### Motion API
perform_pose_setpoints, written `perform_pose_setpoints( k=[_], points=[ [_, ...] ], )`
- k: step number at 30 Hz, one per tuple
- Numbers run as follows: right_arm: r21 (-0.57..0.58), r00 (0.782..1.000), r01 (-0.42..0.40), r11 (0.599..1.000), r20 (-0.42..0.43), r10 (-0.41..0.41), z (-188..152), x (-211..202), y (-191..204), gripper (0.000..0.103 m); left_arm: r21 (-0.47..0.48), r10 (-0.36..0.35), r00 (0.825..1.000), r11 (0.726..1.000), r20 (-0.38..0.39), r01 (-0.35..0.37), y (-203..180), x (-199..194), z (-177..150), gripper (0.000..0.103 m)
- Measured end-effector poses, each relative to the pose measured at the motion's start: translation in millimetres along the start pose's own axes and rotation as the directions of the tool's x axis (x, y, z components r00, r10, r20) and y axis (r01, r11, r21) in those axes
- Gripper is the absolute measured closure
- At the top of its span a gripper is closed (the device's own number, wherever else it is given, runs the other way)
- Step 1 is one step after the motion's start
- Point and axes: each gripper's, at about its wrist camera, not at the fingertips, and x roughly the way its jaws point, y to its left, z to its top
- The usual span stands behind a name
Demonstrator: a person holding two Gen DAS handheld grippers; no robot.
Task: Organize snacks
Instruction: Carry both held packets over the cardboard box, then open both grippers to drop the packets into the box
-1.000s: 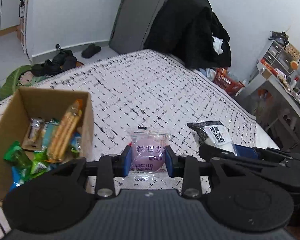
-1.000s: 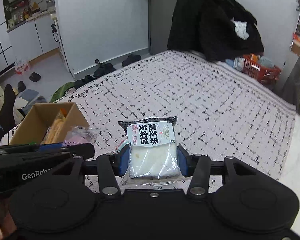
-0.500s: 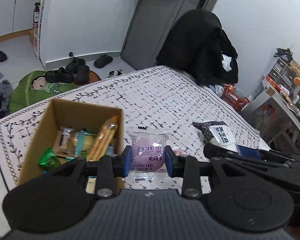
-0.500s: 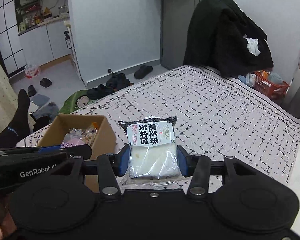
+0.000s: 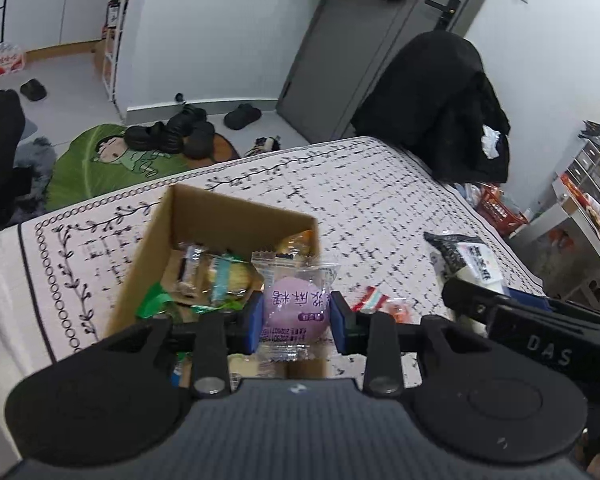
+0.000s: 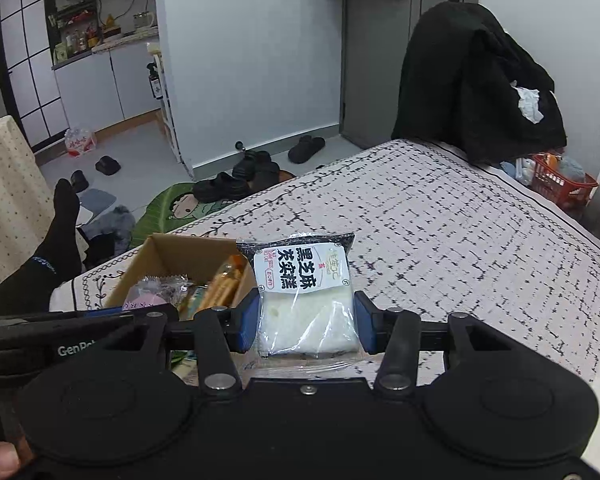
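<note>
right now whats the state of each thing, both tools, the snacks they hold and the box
left tool: shut on the round purple snack in clear wrapper
right tool: shut on the white cake pack with black label
brown cardboard box: open-topped, partly filled with snack packets
small red and white packet: lying loose on the patterned cover

Both wrist views look forward, down over the bed (image 5: 380, 200), close above its near-left corner; both share the cardboard box (image 5: 236, 216) (image 6: 180, 256), door wall beyond.
</note>
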Motion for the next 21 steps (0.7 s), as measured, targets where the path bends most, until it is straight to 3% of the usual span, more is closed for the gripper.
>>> perform_pose_setpoints(
  k=[9,18,21],
  points=[
    [-0.001,0.999,-0.044,0.999,-0.013,0.044,5.6,16.8,24.4,0.056,-0.083,0.049,0.999,0.995,-0.018,-0.05,35.3,9.6,4.5,0.069],
    [0.015,0.994,-0.108,0.994,-0.013,0.108,24.1,36.7,43.2,0.056,-0.116,0.079,0.997,0.99,-0.028,-0.081,47.0,17.9,4.6,0.053],
    [0.048,0.988,-0.152,0.987,-0.006,0.153,30.6,40.4,45.8,0.051,-0.125,0.085,0.996,0.988,-0.03,-0.088,48.9,18.9,4.7,0.049]
  ],
)
